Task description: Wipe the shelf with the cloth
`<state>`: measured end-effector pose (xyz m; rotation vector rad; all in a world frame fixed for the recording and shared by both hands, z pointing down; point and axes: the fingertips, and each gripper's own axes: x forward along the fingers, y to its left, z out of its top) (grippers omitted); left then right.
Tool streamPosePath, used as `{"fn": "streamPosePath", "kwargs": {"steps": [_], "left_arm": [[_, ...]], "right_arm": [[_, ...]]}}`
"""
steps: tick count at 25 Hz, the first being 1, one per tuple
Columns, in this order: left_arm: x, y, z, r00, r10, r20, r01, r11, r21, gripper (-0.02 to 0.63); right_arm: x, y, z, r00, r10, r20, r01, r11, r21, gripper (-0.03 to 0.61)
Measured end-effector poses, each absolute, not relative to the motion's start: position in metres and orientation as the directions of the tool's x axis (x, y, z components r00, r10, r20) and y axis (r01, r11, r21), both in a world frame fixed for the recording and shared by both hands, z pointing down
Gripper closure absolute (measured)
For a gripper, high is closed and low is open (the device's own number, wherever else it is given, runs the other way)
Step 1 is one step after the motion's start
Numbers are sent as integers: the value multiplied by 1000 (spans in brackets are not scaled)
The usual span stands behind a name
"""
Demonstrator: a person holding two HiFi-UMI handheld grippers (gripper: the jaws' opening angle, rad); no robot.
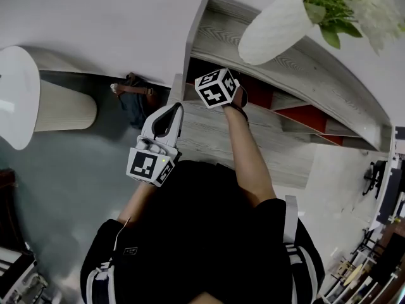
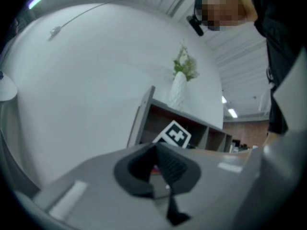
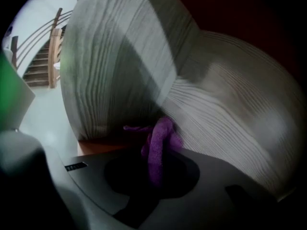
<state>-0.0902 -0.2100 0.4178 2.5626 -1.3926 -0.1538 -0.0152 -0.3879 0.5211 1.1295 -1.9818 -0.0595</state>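
Observation:
A grey wood-grain shelf unit (image 1: 329, 87) with red back panels stands in front of me. My right gripper (image 3: 156, 169) reaches into its leftmost compartment; in the head view only the marker cube (image 1: 217, 87) and my forearm show. It is shut on a purple cloth (image 3: 162, 135), whose bunched end presses into the corner where the side wall (image 3: 110, 66) meets the neighbouring board (image 3: 230, 119). My left gripper (image 1: 172, 111) hangs outside the shelf, near its left front edge, shut with nothing in it. The left gripper view looks at the shelf (image 2: 144, 119) and the right cube (image 2: 173, 134).
A white vase with green leaves (image 1: 275, 25) stands on the shelf top, right above the compartment. Left of the shelf, a dark bag (image 1: 136, 97) sits on the floor, beside a ribbed beige cylinder (image 1: 63, 106) and a round white top (image 1: 16, 94). A staircase (image 3: 41, 56) lies beyond.

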Motion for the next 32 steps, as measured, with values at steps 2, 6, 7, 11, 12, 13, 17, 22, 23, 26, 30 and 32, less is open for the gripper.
{"fn": "streamPosePath", "kwargs": {"steps": [2, 6, 7, 11, 12, 13, 17, 22, 23, 26, 30, 32], "left_arm": [[-93, -207, 419, 537, -844, 17, -821, -518, 241, 612], [-97, -198, 421, 524, -852, 24, -829, -503, 242, 612], [-97, -197, 421, 520, -854, 24, -831, -500, 244, 612], [-94, -192, 417, 518, -855, 9, -831, -501, 241, 612], [-94, -190, 416, 518, -856, 7, -832, -501, 238, 612], [-93, -188, 415, 518, -856, 5, -832, -502, 236, 612], [-91, -179, 415, 520, -854, 4, -830, -505, 236, 612], [-92, -167, 414, 515, -857, -1, -834, -501, 230, 612], [-94, -165, 413, 511, -859, -3, -836, -499, 228, 612], [-98, -161, 410, 499, -866, -8, -844, -489, 220, 612], [-98, -154, 410, 493, -870, -3, -850, -482, 214, 612], [-97, -150, 411, 496, -868, 3, -849, -484, 214, 612]], "right_arm": [[-23, -386, 521, -273, -722, 636, -666, 619, 417, 531], [-37, -377, 522, -325, -696, 640, -616, 669, 415, 531], [-41, -373, 522, -338, -689, 641, -605, 681, 413, 531], [-54, -355, 522, -373, -667, 645, -562, 716, 415, 531], [-56, -350, 523, -379, -663, 645, -554, 721, 416, 531], [-58, -345, 523, -385, -659, 646, -547, 726, 416, 531], [-61, -327, 524, -413, -632, 656, -522, 754, 398, 531], [-64, -305, 524, -432, -607, 667, -494, 778, 388, 531], [-65, -300, 524, -435, -597, 674, -487, 785, 382, 531], [-68, -278, 528, -447, -562, 695, -457, 812, 362, 529], [-68, -246, 533, -482, -561, 673, -480, 812, 333, 530], [-69, -231, 530, -505, -563, 654, -499, 809, 311, 531]]}}
